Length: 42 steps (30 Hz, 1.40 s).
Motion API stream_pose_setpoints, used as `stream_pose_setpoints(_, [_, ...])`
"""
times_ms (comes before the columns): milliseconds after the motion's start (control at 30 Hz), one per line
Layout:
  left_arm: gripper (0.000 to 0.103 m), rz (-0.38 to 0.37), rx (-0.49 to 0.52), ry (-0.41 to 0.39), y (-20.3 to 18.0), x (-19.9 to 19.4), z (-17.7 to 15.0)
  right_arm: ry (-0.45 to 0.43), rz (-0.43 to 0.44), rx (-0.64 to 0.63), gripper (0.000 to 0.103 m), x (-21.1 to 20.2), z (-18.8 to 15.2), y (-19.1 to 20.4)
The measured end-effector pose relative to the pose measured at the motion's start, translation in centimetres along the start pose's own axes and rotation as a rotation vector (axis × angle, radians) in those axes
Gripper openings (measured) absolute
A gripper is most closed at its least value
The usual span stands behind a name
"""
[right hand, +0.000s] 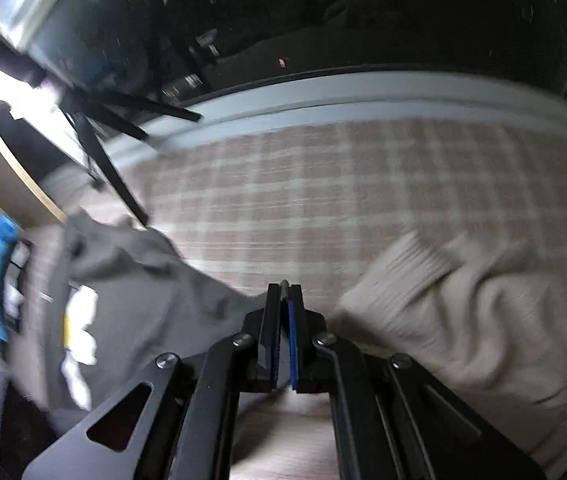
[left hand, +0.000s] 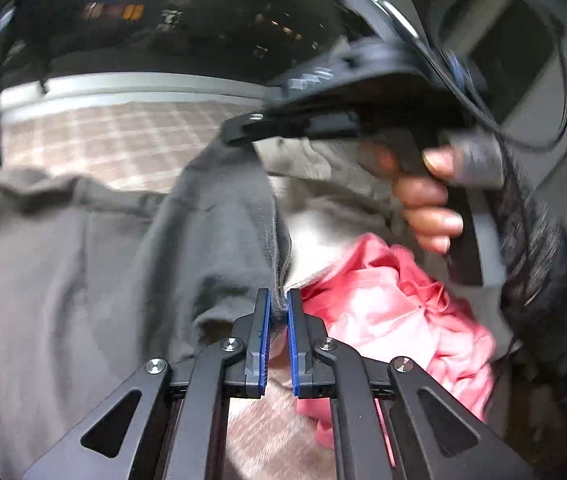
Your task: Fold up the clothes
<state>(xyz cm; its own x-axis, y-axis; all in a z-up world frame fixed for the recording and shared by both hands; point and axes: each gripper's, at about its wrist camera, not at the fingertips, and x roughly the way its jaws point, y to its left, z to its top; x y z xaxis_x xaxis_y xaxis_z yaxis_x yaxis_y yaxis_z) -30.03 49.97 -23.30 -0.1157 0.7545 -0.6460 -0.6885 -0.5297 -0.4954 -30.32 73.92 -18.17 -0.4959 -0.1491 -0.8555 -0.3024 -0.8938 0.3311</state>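
A grey garment [left hand: 83, 280] lies spread over the plaid bed cover [left hand: 103, 140], and one edge of it is lifted. My left gripper [left hand: 279, 308] is shut on a fold of that edge, with the cloth pinched between its blue pads. In the left wrist view my right gripper [left hand: 243, 130] hangs above and farther back, held by a hand [left hand: 423, 196], its tip at the raised grey edge. In the right wrist view the right gripper [right hand: 283, 292] is shut on a thin bit of the grey garment [right hand: 143, 300], which trails off to the left.
A pink garment [left hand: 383, 312] is bunched up just right of my left gripper. A cream knit sweater [right hand: 483, 320] lies at the right on the plaid cover [right hand: 323, 200]. Thin black rods [right hand: 115, 152] stand at the far left, before a dark window [right hand: 323, 20].
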Motion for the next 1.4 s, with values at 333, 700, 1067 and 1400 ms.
stream_pose_setpoints(333, [0.005, 0.031, 0.017, -0.059, -0.6, -3.3, -1.5, -0.059, 0.084, 0.044, 0.003, -1.0, 0.4, 1.9])
stream_pose_setpoints(700, [0.005, 0.080, -0.143, -0.160, 2.4, -9.4, -4.9, -0.159, 0.160, -0.020, 0.003, -2.7, -0.7, 8.5])
stream_pose_setpoints(1067, [0.005, 0.147, -0.288, -0.135, 6.6, -10.7, -9.0, -0.087, 0.121, -0.271, 0.003, 3.3, -2.3, 18.0])
stream_pose_setpoints(1400, [0.005, 0.194, -0.328, -0.086, 7.4, -10.6, -11.0, 0.019, 0.137, -0.399, 0.023, 5.9, -5.3, 22.5])
